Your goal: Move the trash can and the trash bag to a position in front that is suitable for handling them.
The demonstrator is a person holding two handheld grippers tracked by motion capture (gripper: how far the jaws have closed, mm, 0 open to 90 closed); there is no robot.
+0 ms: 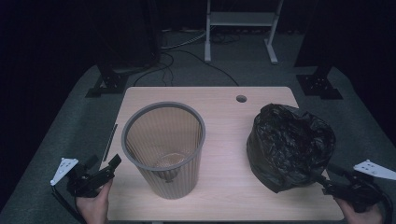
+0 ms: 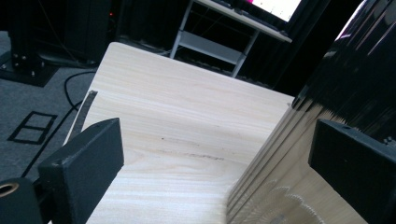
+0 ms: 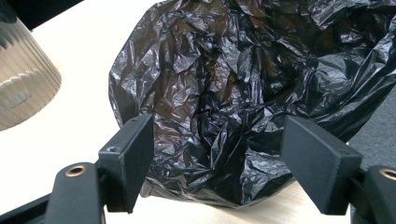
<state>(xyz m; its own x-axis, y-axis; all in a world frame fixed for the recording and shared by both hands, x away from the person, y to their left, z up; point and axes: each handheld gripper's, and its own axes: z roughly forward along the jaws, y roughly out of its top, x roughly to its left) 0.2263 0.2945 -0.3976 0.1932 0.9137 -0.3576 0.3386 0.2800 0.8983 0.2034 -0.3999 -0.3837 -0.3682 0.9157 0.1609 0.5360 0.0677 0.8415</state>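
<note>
Bin [image 1: 164, 149] first, at bench [image 1: 224, 93] left of centre: ribbed grey plastic, round, tapered, stiff and light, likely to slide if nudged; best taken at the rim. My left tongs [image 1: 111, 165] stand wide, just beside its wall, holding nothing. To the right, the black bag [image 1: 289, 144]: thin crinkled film, glossy, soft, near weightless, slippery; I judge a pinch at the mouth edge safest. My right tongs [image 3: 215, 163] stand wide at its near side, not gripping.

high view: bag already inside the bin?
No, the black bag sits crumpled on the table right of the empty ribbed bin.
</note>
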